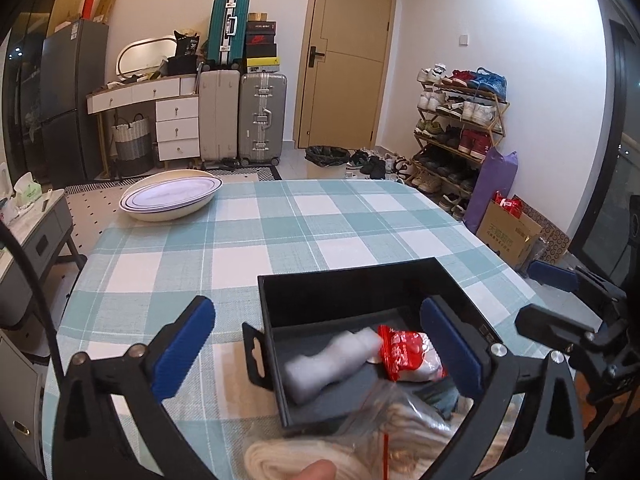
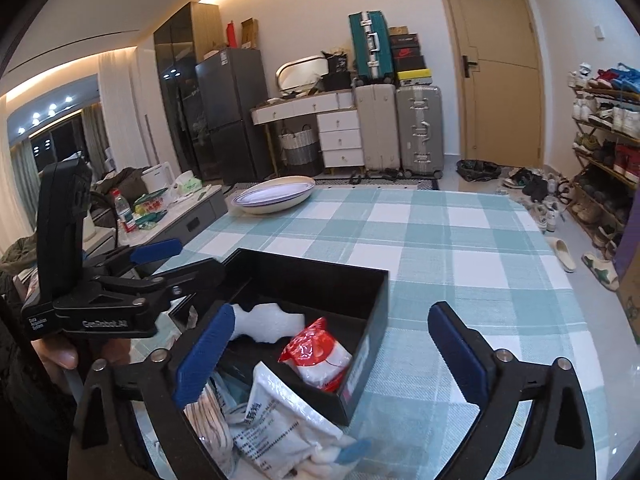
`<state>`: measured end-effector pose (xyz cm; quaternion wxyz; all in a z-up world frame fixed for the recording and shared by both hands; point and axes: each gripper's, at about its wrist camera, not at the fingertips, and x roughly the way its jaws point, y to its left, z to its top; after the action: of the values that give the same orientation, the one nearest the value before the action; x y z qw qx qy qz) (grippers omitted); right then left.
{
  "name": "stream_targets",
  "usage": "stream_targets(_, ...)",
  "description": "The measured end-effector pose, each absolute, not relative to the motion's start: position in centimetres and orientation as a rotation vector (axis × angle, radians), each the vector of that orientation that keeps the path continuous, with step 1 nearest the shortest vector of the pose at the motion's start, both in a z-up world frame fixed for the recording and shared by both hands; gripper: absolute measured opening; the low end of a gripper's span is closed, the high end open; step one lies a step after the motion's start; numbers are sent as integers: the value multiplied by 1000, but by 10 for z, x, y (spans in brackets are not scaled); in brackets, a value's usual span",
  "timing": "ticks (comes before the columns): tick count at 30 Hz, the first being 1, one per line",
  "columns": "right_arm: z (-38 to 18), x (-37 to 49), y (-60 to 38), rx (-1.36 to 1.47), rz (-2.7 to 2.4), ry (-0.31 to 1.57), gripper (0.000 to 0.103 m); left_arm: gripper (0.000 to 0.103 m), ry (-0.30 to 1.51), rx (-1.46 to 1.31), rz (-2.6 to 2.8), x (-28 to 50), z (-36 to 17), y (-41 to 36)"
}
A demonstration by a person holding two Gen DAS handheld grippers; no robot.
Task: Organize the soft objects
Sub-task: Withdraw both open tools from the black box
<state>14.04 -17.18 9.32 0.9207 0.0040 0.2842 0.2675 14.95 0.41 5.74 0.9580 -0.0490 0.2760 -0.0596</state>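
Observation:
A black open box (image 1: 340,292) (image 2: 312,276) sits on the checked tablecloth. Inside it lie a white soft roll (image 1: 332,364) (image 2: 268,322) and a red-and-white packet (image 1: 412,354) (image 2: 318,356). Soft goods in clear and white bags (image 1: 360,444) (image 2: 272,420) lie at the box's near edge. My left gripper (image 1: 320,348) is open and empty, its jaws spread over the box's left side. My right gripper (image 2: 332,352) is open and empty above the box's near right corner. The left gripper also shows in the right wrist view (image 2: 176,258).
A white oval dish (image 1: 170,196) (image 2: 276,196) stands at the table's far left. A low side table with clutter (image 2: 160,208) stands left of the table. Suitcases, drawers, a door and a shoe rack (image 1: 460,128) line the far wall.

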Motion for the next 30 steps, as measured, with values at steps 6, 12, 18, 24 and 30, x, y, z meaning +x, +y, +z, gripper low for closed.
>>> stream_targets(6,96,121,-186,8,520,582,102,103,541,-100,-96,121,62,11)
stream_targets(12,93,103,-196,0,482,602,102,103,554,-108,-51,100,56,19)
stream_targets(18,86,92,-201,-11,482,635,102,103,571,-63,-67,88,51,16)
stream_targets(24,74,91,-198,-56,509,696,102,103,590,-49,-73,84,48,20)
stream_targets(30,67,93,-199,-70,522,733,103,103,621,-26,-102,86,45,24)
